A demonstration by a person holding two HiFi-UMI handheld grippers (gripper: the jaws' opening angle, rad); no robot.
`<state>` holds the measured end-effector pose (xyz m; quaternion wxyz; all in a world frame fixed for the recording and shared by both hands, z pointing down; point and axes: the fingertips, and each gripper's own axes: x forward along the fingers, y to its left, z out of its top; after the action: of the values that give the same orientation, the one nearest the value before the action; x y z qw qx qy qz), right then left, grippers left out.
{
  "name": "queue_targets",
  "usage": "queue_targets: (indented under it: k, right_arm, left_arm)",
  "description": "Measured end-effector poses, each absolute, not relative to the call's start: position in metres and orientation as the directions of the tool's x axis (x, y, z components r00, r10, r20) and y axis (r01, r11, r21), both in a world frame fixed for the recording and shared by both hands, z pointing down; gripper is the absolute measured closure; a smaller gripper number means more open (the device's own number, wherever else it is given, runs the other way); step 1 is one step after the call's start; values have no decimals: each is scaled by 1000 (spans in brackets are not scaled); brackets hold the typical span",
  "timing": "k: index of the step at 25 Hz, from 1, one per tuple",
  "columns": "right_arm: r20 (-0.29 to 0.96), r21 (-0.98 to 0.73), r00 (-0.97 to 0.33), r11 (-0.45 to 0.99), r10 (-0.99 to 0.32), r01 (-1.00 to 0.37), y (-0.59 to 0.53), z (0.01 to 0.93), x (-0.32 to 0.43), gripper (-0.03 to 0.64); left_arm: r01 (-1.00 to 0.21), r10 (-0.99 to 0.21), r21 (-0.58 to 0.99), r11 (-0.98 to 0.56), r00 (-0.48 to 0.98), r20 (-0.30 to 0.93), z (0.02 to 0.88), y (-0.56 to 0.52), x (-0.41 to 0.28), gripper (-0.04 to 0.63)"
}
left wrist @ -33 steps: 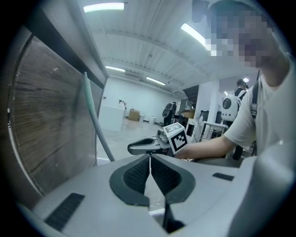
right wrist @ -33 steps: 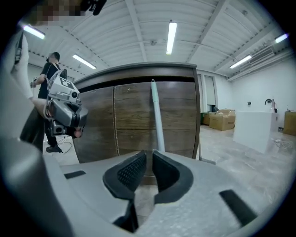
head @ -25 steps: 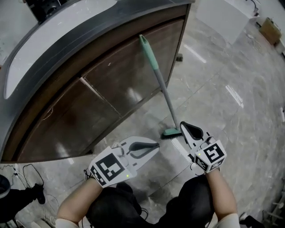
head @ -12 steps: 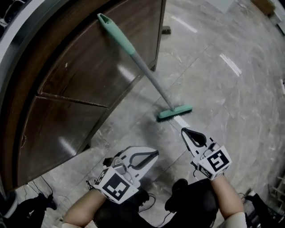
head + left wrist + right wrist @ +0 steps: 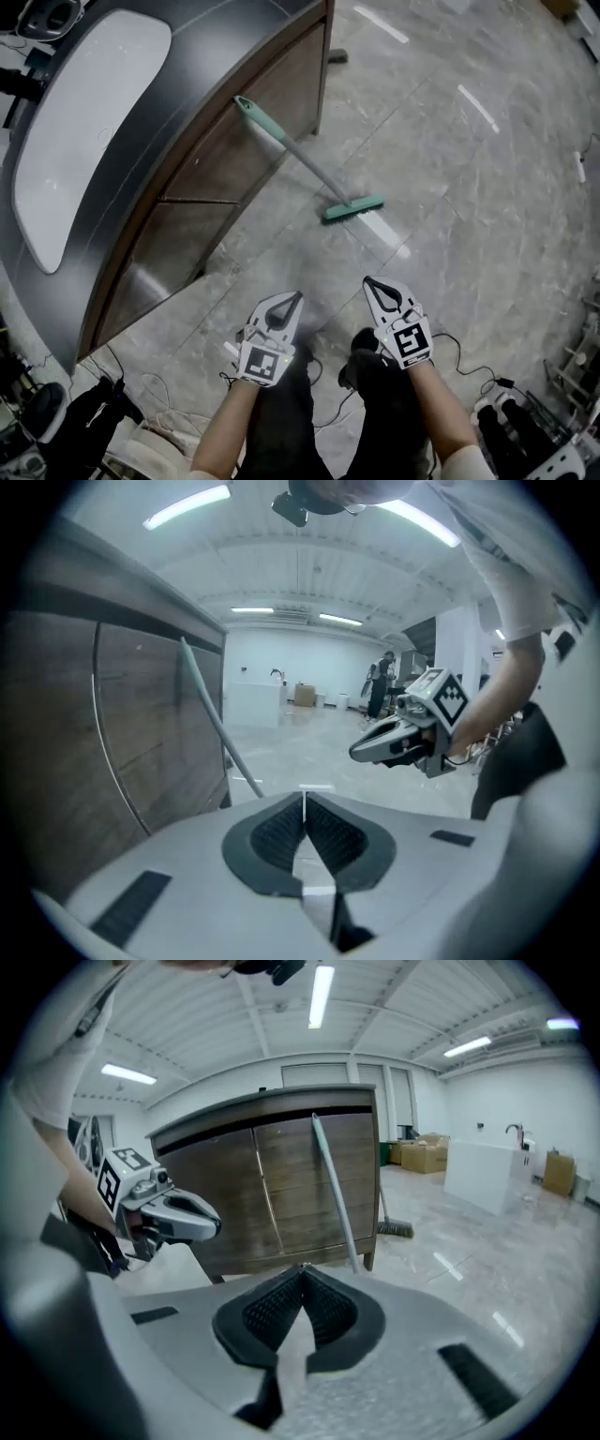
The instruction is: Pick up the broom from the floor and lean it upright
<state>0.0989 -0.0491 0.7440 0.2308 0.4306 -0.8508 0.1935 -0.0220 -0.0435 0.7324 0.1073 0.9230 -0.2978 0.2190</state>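
Wide grey marble floor (image 5: 487,225) fills the head view, and along its left side runs the big curved counter (image 5: 112,141), dark on top with a pale inset and wood panels (image 5: 234,150) down the front. There's the broom (image 5: 300,164): standing on end, its green brush head (image 5: 353,208) on the floor out from the counter, its grey shaft slanting up, and its green grip end resting against the wood front near the counter's corner. Nobody is touching it.

Both grippers are well apart from the broom, low in the head view and in front of the person's legs. The left gripper (image 5: 292,298) points toward the counter; in its own view the jaws (image 5: 303,799) are pressed together at the tips with nothing between them, and the broom shaft (image 5: 211,719) leans on the panels beyond. The right gripper (image 5: 370,281) sits just beside it. Its jaws (image 5: 302,1274) are closed tight and empty too, with the shaft (image 5: 333,1185) rising past them against the cabinet.

Smaller details: a second small brush (image 5: 398,1229) stands by the counter's far corner, and cables (image 5: 469,361) trail near the person's feet.
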Motion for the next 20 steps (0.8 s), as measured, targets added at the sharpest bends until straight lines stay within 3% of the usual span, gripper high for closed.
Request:
queue_targets:
  k: [8,13,20]
  right_arm:
    - [586,-253,-557,520,-589,-816,0,607,122,617]
    - [586,-237,-554,529,-592,-815,36,518,138,617]
    - [544,-231,-568,540,-618,-809,64,370,157,616]
  left_arm:
    - [-542,-423,121,-832,760,494,602,1,-10,584]
    - [-602,-477,147,-784,738,478,533,35,-8,584]
    - [-630,-522,115,-768,719,458,373,58,-6,584]
